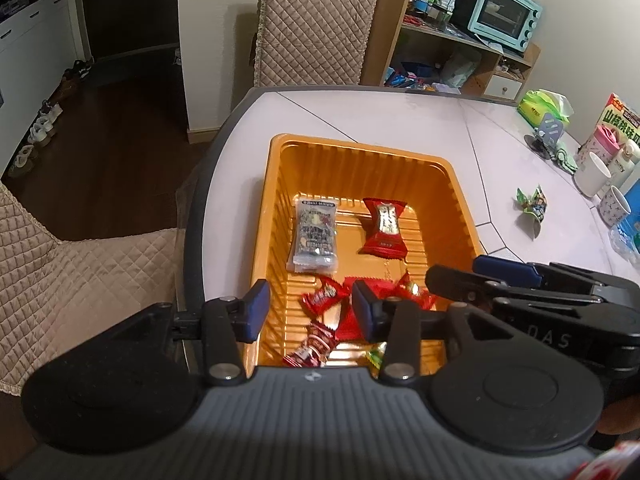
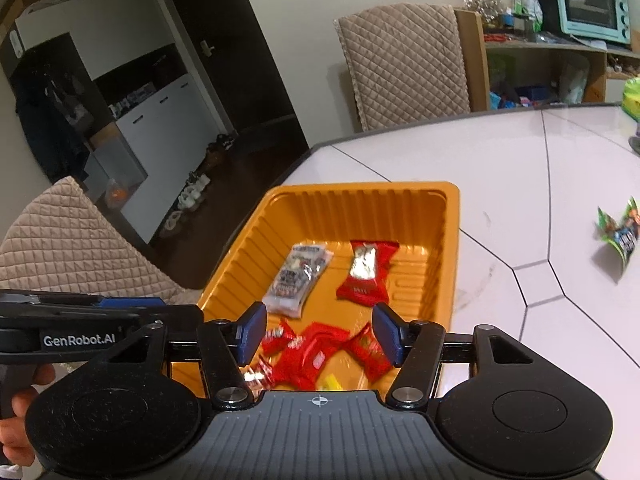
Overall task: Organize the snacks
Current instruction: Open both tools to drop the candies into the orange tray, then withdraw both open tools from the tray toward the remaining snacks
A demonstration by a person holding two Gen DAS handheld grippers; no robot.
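Observation:
An orange plastic tray sits near the table's left end. In it lie a silver-grey packet, a red packet and several small red snacks at the near end. A green snack packet lies on the table to the right, outside the tray. My left gripper is open and empty above the tray's near end. My right gripper is open and empty, also over the near snacks; it shows in the left wrist view.
White table with a dark rim. Quilted chairs stand at the far and left sides. Mugs, a pink bottle and boxes crowd the table's right edge. A shelf with a mint oven stands behind.

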